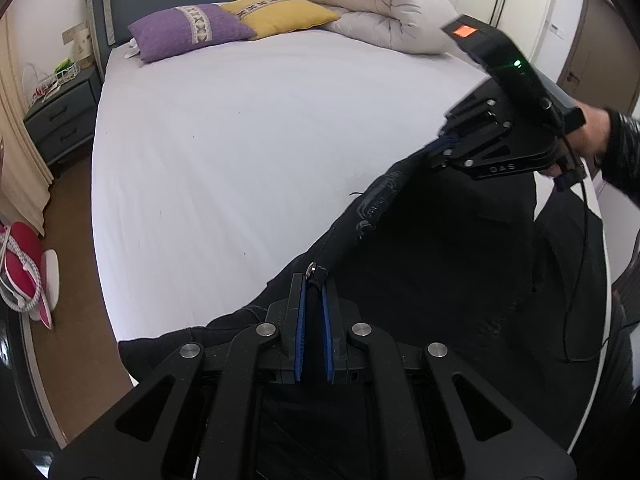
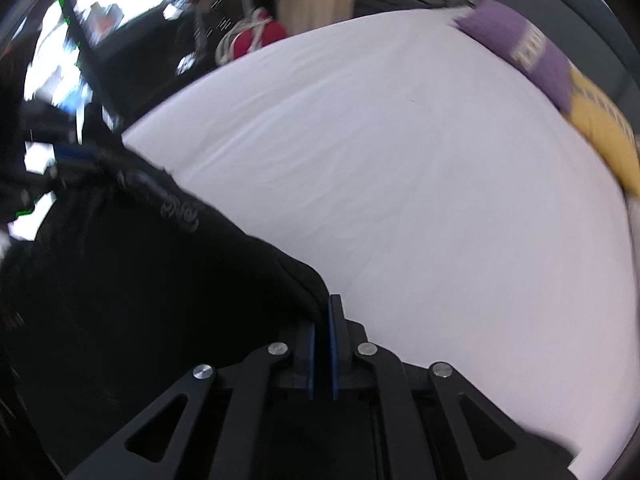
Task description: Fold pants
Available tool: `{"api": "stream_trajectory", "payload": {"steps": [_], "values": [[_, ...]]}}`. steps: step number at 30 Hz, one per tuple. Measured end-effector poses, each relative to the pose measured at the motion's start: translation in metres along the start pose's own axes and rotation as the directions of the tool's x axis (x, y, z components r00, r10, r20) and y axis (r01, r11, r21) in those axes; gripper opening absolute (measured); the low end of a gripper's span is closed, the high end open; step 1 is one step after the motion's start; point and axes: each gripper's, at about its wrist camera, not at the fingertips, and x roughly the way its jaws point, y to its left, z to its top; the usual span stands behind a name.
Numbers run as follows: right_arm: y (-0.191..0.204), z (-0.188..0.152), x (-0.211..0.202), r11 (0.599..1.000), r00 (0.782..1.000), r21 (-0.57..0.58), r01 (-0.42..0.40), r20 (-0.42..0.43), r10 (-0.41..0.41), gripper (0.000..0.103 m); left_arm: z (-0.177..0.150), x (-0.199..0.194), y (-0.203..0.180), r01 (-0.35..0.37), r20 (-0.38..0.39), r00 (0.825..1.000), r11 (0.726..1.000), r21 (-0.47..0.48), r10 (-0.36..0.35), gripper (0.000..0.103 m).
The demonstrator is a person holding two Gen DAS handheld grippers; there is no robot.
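Black pants [image 1: 420,264] hang by their waistband, stretched between my two grippers above the bed's near edge. My left gripper [image 1: 314,284] is shut on one waistband end, next to a metal button. My right gripper [image 1: 444,148] shows in the left wrist view at the upper right, shut on the other waistband end. In the right wrist view my right gripper [image 2: 323,312] is shut on the waistband, and the pants [image 2: 140,280] fill the lower left. The left gripper shows there only as a blur at the left edge.
A bed with a white sheet [image 1: 260,140] lies ahead. A purple pillow [image 1: 188,30], a yellow pillow [image 1: 280,12] and a rolled white duvet [image 1: 380,4] lie at its head. A grey nightstand [image 1: 60,116] stands left of the bed. A red and white item [image 1: 24,264] lies on the floor.
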Motion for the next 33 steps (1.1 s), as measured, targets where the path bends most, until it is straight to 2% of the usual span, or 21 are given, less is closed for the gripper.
{"api": "stream_trajectory", "payload": {"steps": [3,5,10,13,15,17,19,21,27,30,33], "values": [[-0.003,-0.009,-0.014,0.987,0.998,0.151,-0.046,0.055,0.038,0.006,-0.004,-0.005,-0.002,0.004,0.005,1.0,1.0,-0.016,-0.004,0.006],[0.005,-0.015,-0.019,0.965,0.991,0.234,-0.115,0.1,0.093,0.006,-0.008,-0.011,-0.006,0.009,0.01,1.0,1.0,-0.028,-0.009,0.006],[0.044,-0.036,-0.022,0.926,0.966,0.29,-0.244,0.159,0.205,0.006,-0.027,-0.028,-0.028,0.022,0.017,1.0,0.998,-0.055,-0.021,0.006],[0.063,-0.053,-0.03,0.916,0.961,0.305,-0.261,0.17,0.217,0.006,-0.044,-0.042,-0.045,0.033,0.018,0.999,0.998,-0.06,-0.032,0.006],[0.08,-0.065,-0.041,0.933,0.967,0.273,-0.235,0.168,0.194,0.006,-0.058,-0.053,-0.059,0.037,0.018,0.999,0.998,-0.05,-0.036,0.006],[0.107,-0.083,-0.058,0.967,0.98,0.193,-0.166,0.144,0.14,0.006,-0.077,-0.063,-0.076,0.023,0.008,1.0,1.0,-0.021,-0.023,0.006],[0.14,-0.103,-0.071,0.991,0.991,0.095,-0.09,0.102,0.08,0.006,-0.097,-0.074,-0.09,0.041,-0.007,0.999,0.999,-0.009,-0.041,0.006],[0.161,-0.12,-0.077,0.999,0.997,0.026,-0.04,0.074,0.038,0.006,-0.118,-0.083,-0.104,0.062,-0.03,0.998,0.998,0.017,-0.061,0.006],[0.237,-0.18,-0.094,0.985,0.996,-0.152,0.079,0.041,-0.074,0.006,-0.178,-0.096,-0.148,0.088,-0.112,0.99,0.993,0.072,-0.08,0.006],[0.261,-0.193,-0.09,0.966,0.99,-0.215,0.14,0.03,-0.137,0.006,-0.195,-0.101,-0.161,0.101,-0.133,0.987,0.992,0.076,-0.09,0.006],[0.277,-0.208,-0.085,0.94,0.979,-0.278,0.199,0.017,-0.203,0.006,-0.212,-0.104,-0.18,0.093,-0.161,0.984,0.988,0.124,-0.073,0.006]]}}
